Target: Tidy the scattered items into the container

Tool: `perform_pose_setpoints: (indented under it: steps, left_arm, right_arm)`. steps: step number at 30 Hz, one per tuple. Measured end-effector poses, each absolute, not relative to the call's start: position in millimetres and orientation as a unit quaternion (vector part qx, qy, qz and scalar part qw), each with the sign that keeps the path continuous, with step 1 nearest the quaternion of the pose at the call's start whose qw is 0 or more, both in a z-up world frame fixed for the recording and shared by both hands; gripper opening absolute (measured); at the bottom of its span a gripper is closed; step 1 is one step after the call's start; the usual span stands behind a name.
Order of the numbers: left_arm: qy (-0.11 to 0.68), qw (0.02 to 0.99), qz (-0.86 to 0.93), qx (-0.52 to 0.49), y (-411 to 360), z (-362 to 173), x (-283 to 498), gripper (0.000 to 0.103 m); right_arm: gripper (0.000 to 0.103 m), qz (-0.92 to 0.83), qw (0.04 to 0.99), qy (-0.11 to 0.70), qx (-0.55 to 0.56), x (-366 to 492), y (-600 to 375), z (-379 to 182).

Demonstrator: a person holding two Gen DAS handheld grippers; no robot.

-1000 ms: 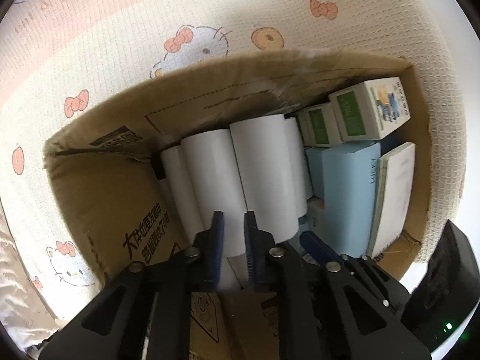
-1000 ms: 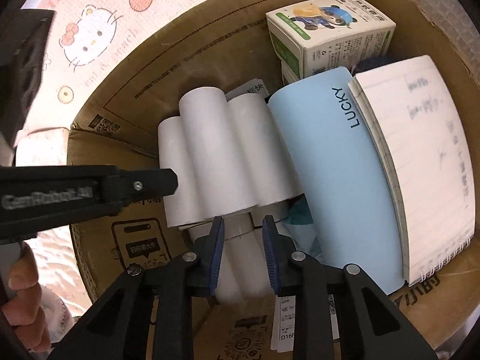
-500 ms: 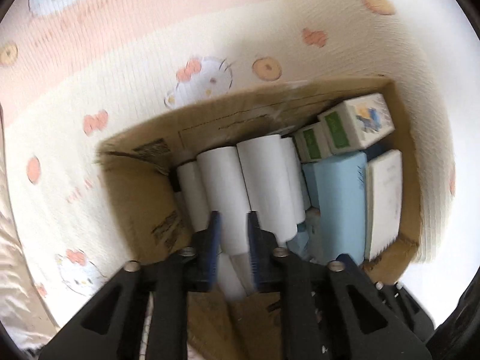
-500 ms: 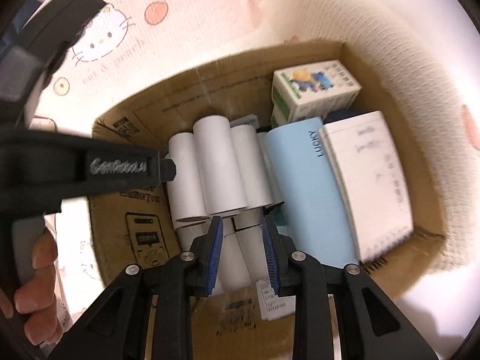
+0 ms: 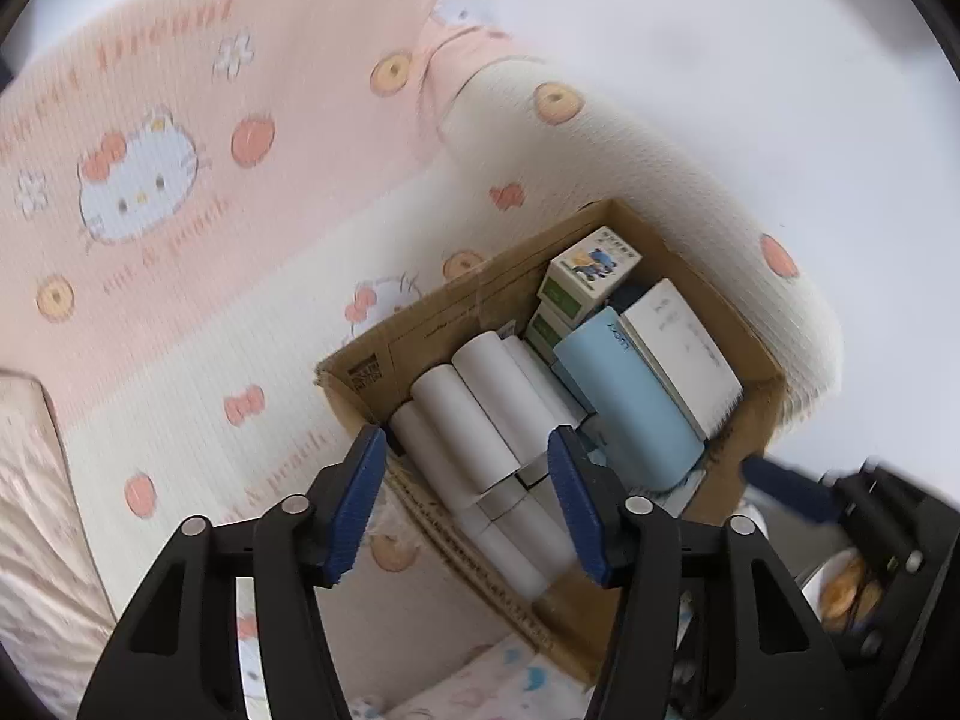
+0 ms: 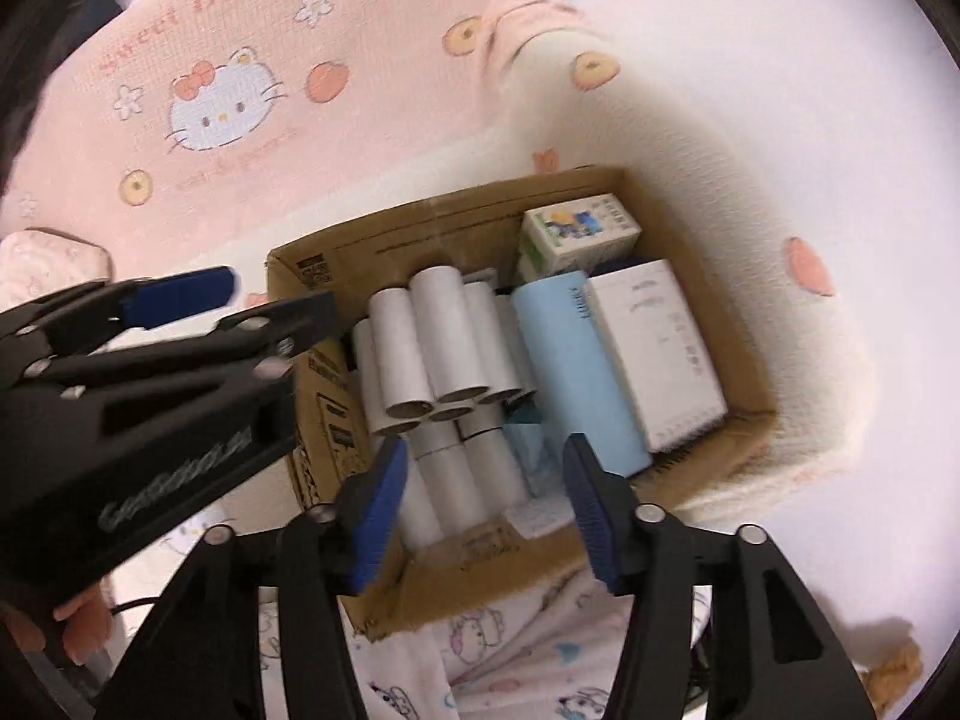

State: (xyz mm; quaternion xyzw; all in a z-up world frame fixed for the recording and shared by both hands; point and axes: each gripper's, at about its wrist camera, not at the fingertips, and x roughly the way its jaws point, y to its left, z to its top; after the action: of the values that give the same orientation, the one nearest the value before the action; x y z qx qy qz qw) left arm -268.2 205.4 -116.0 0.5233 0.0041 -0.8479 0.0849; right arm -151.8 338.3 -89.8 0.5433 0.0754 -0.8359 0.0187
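Brown corrugated cardboard box (image 6: pixel 678 204), matt; at its 9 o'clock side, white paper-wrapped rolls (image 6: pixel 441 336) with cardboard cores; the pink printed mat (image 5: pixel 180 240) underneath looks woven, rough-textured; right gripper (image 6: pixel 480 504) glossy black plastic, blue ribbed pads (image 6: pixel 378 510).

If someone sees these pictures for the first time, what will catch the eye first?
First, the cardboard box in the middle, packed with white paper rolls on its left side and a light blue notebook on its right. Then the left gripper and right gripper, jaws open and empty, above the cartoon-cat blanket.
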Motion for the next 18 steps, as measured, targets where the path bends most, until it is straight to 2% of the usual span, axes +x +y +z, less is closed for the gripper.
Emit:
perform_pose_setpoints:
  steps: [2,8,18]
  left_arm:
    - [-0.012,0.075,-0.847,0.526,205.0,-123.1,-262.1,0.067]
    - [0.006,0.076,-0.842,0.534,193.4,-138.4,-231.9,0.067]
    - [-0.013,0.058,-0.851,0.521,193.9,-83.1,-174.1,0.069]
  right_arm:
    - [0.057,-0.837,0.005,0.078,0.541,-149.9,338.7,-86.4]
    - [0.059,-0.826,-0.023,0.097,0.555,-134.3,332.6,-92.0]
    - [0.060,-0.853,-0.034,0.092,0.512,-75.5,321.4,-39.2]
